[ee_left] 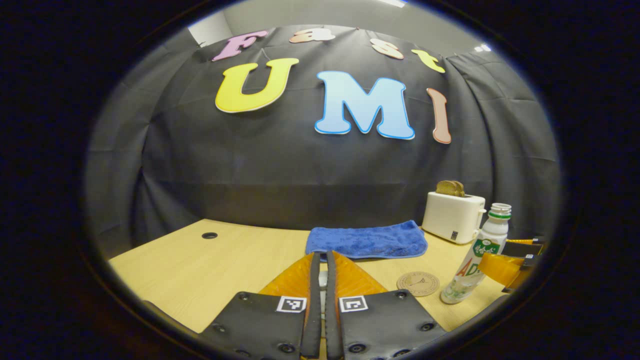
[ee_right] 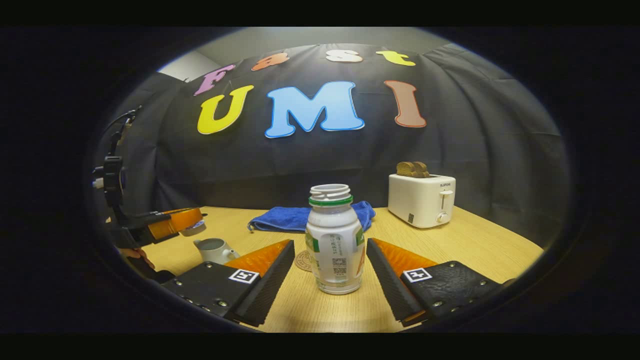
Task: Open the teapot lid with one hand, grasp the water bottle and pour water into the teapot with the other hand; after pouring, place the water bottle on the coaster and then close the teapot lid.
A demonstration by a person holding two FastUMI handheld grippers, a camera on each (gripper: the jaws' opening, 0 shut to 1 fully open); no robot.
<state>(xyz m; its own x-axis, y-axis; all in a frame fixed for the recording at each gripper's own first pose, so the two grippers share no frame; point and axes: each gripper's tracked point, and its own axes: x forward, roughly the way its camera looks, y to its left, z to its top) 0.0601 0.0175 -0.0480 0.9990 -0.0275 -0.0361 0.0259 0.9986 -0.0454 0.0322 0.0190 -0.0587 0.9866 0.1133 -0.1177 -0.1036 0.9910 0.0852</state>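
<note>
Right tool (ee_right: pixel 330 280) wide open, fingers flanking upright uncapped water bottle (ee_right: pixel 334 245) on counter (ee_right: pixel 475 245), not touching. Coaster (ee_right: pixel 303 260) just behind bottle. Teapot (ee_right: pixel 214 250) left, lid off. Left tool (ee_right: pixel 192 223) lifted above teapot, clamped on lid (ee_right: pixel 194 229). Blue towel (ee_right: pixel 295 218) and toaster (ee_right: pixel 421 200) farther back.

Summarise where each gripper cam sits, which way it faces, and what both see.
Left gripper view: rides the left gripper, facing the booth wall across the table; own jaws nearly closed at bottom.
Right gripper view: rides the right gripper, also facing the wall; own jaws open either side of the water bottle; left gripper holds teapot lid over teapot at left.
Shared: water bottle, coaster, blue towel, toaster.
</note>
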